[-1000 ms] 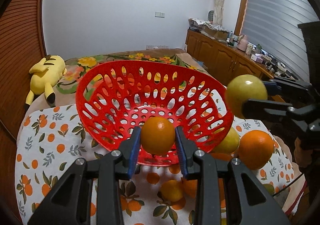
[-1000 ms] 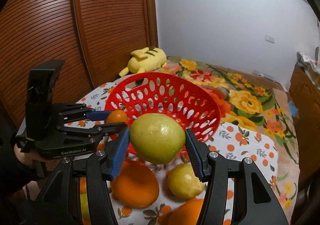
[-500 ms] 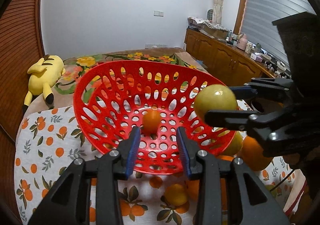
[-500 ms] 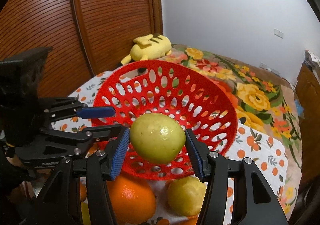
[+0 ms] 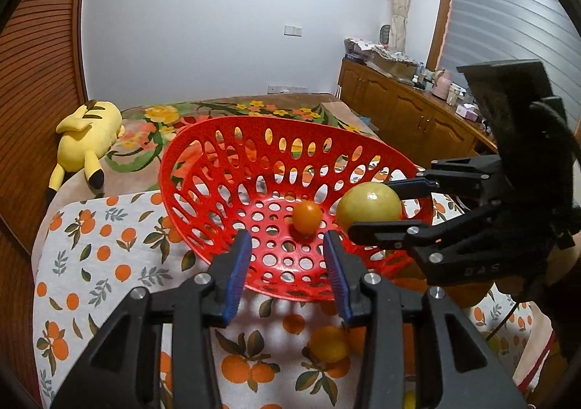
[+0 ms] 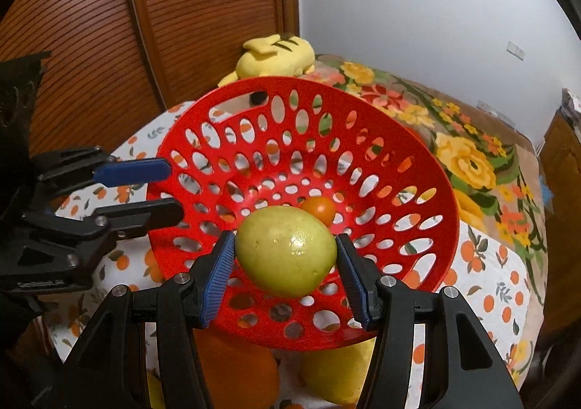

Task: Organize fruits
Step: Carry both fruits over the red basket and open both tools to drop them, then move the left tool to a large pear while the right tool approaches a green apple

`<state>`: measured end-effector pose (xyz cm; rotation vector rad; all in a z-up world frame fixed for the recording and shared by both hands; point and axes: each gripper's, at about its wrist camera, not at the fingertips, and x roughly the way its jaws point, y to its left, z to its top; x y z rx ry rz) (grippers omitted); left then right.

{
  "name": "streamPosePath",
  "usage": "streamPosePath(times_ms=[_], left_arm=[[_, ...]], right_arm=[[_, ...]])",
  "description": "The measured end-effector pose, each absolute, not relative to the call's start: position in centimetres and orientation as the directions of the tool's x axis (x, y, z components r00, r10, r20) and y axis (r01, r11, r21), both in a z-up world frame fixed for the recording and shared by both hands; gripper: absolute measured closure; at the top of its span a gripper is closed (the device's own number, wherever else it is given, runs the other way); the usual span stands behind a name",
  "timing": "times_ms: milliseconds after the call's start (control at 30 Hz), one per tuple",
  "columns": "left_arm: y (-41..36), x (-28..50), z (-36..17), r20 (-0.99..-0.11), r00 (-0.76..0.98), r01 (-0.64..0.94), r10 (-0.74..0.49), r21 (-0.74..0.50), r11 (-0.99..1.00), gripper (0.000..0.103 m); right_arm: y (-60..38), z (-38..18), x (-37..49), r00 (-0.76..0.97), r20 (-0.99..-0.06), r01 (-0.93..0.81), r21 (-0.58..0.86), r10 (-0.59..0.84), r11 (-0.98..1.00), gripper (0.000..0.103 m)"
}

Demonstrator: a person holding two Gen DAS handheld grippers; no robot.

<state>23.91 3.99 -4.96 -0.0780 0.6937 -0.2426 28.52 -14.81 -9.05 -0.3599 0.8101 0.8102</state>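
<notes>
A red perforated basket (image 5: 203,169) (image 6: 428,176) stands on the orange-print cloth. A small orange (image 5: 307,217) (image 6: 319,209) lies on its floor. My left gripper (image 5: 287,263) (image 6: 156,187) is open and empty at the basket's near rim. My right gripper (image 6: 285,265) (image 5: 381,205) is shut on a yellow-green guava (image 6: 287,251) (image 5: 368,207) and holds it over the basket's inside, just above the floor.
Loose fruit lies on the cloth beside the basket: a small orange (image 5: 328,343), a big orange (image 6: 236,369) and a yellow lemon (image 6: 337,372). A yellow plush toy (image 5: 87,134) lies behind on the floral bedspread. Wooden cabinets (image 5: 406,118) stand at the right.
My left gripper opened and dropped the small orange into the basket, then drew back a little. My right gripper carried the guava from beside the basket to over its inside.
</notes>
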Motion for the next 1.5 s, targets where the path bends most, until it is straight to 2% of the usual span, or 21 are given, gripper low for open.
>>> streamPosePath(times_ms=[467,667,900,1067,1500], left_arm=[[4.0,22.0,-4.4,-0.619,0.745,0.198,-0.25,-0.153,0.968,0.058],[3.6,20.4,-4.1,-0.613,0.749,0.202,-0.252,-0.151,0.968,0.056],[2.9,17.8,-4.0,-0.607,0.755,0.205,-0.248,-0.14,0.969,0.047],[2.1,15.7,-4.6,-0.615,0.752,0.202,-0.237,-0.127,0.971,0.046],[0.4,10.5,-5.8,-0.621,0.749,0.195,-0.229,-0.123,0.973,0.044]], right_arm=[[-15.1,-8.2,28.4,0.437,-0.751,-0.744,0.007,0.495,0.668,0.044],[-17.1,-5.0,26.4,0.489,-0.7,-0.725,0.006,0.52,0.689,0.044],[-20.4,-3.1,21.8,0.545,-0.636,-0.694,0.023,0.546,0.72,0.041],[-22.9,-3.6,18.3,0.578,-0.604,-0.663,0.045,0.549,0.747,0.039],[-27.1,-7.3,11.4,0.623,-0.588,-0.592,0.078,0.516,0.802,0.038]])
